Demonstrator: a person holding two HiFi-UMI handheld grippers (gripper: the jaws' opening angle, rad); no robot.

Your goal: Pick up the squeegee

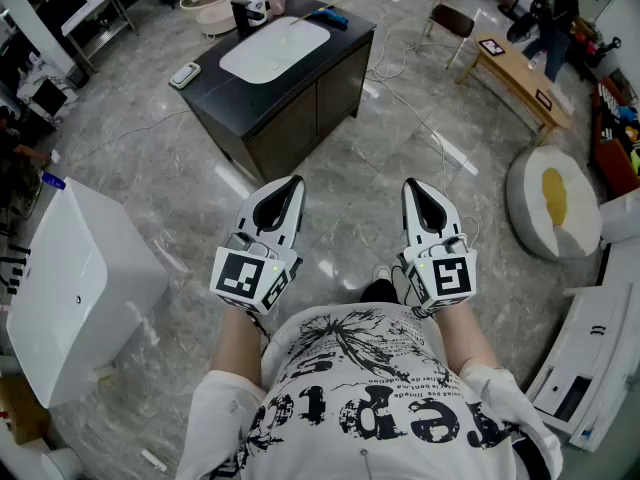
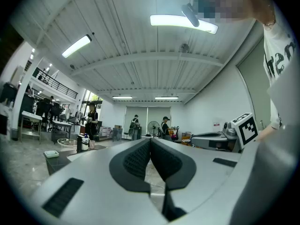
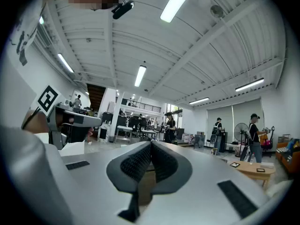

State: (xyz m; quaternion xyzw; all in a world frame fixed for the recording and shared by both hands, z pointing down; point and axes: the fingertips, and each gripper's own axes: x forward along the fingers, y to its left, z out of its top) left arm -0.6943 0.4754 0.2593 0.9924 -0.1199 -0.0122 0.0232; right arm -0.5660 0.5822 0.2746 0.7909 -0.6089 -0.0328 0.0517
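Dark cabinet, white basin, blue squeegee

In front of me stands a dark cabinet with a white sink in its top. On my left is a big white box. On my right lies a round white cushion with a yellow spot. Far off is a long wooden table, and a person stands by it. The floor is shiny grey.
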